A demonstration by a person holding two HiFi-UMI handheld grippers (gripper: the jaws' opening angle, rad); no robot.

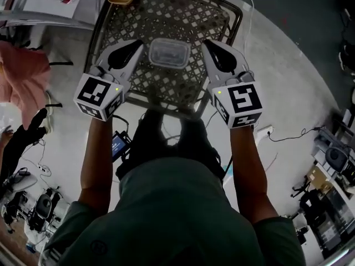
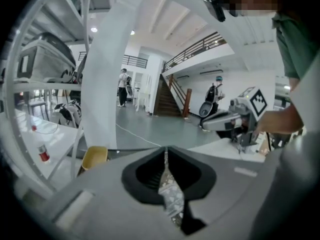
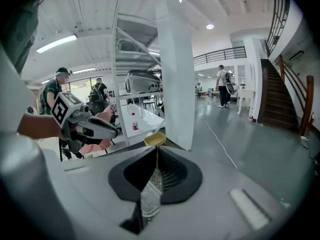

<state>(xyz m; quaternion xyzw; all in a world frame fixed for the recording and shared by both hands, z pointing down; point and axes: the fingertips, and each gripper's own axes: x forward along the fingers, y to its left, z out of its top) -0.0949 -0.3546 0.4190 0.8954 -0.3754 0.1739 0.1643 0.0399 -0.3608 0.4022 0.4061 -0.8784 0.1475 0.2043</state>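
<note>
Flanking container, left gripper, right gripper, jaws together, lattice table edge beneath

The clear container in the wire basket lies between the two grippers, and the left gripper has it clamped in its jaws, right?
Not quite. The clear container does lie in the wire basket between the left gripper and the right gripper, but it is not clamped: the left gripper view shows those jaws together with nothing between them.
</note>
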